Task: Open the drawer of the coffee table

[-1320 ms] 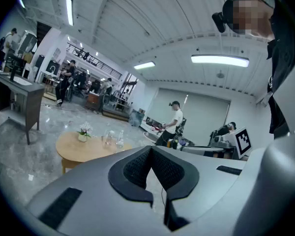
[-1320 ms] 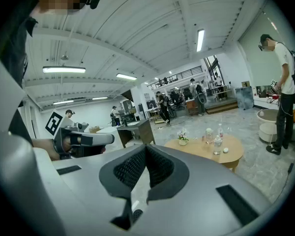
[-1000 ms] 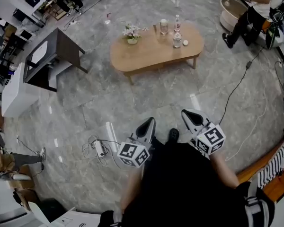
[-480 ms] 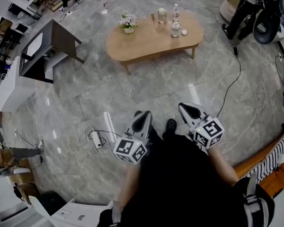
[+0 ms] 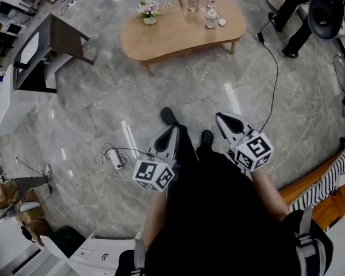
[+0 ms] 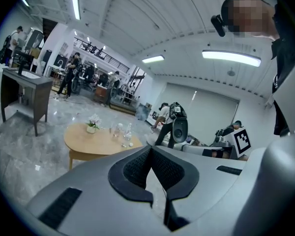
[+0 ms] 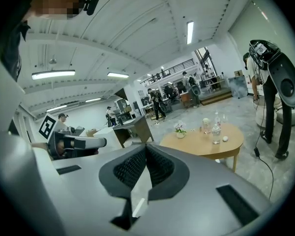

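Wood-topped and rounded, the coffee table (image 5: 178,36) stands well ahead of both grippers across open grey stone floor (image 5: 103,114), so nothing of the task is within reach. The left gripper (image 5: 172,132) and right gripper (image 5: 221,119) are carried side by side, low in front of the person's body, tips aimed toward the table. Each has its jaws pressed together with nothing between them, which I judge a plain carrying pose for the approach. A flower pot (image 5: 149,10), a glass (image 5: 192,0) and a bottle (image 5: 211,16) sit toward the table's far edge, clear of the nearer side. The drawer itself cannot be made out from here. It is presumably under the top, and the jaws would have to part before taking hold of it.
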{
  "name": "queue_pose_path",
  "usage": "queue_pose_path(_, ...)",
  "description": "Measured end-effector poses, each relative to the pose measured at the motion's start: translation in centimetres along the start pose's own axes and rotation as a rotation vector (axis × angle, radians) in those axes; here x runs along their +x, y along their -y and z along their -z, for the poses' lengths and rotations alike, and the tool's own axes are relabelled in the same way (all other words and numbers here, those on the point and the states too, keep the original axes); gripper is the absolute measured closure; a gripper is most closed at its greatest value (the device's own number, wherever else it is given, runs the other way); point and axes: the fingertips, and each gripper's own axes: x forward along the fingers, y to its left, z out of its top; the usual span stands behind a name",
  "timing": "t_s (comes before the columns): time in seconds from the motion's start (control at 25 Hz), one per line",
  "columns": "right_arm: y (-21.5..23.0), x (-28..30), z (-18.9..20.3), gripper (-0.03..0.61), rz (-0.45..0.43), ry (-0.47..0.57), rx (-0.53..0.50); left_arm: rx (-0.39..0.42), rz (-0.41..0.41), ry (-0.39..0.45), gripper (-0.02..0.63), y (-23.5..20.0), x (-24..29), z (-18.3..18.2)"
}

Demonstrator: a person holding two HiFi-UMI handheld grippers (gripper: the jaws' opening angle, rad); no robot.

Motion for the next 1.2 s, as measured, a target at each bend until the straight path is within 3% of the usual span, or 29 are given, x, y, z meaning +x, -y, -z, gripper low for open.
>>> queue_pose_path(0.24, 0.6, 5.1, -2.8, 0.566, 0.029, -0.006, -0.015, -0.017, 0.011, 0.029, 0.606, -5.9, 2.2, -3.6)
queue_pose_path(0.44, 0.6, 10.9, -5.8, 0.566, 0.063, -0.029, -0.046, 0.047, 0.029, 0.034, 0.606, -11.6, 4.8, -7.2)
queue_pose_path(0.72, -0.9, 20.3, -7.6, 0.566, 0.045, -0.077, 0.072, 0.056, 0.098, 0.012, 0.606, -19.4, 7.3, -10.8)
queue_pose_path(0.96, -0.1, 25.3, -5.7, 0.566, 0.086, -0.167, 0.108, 0.058, 0.12, -0.073, 0.606, -25.8, 9.5, -9.4)
queue_pose_path(1.2, 4.4, 30.5, -1.6, 0.566, 0.142, -0.24, 0.049, 0.048, 0.082, -0.123, 0.606, -33.0, 13.1, -6.6)
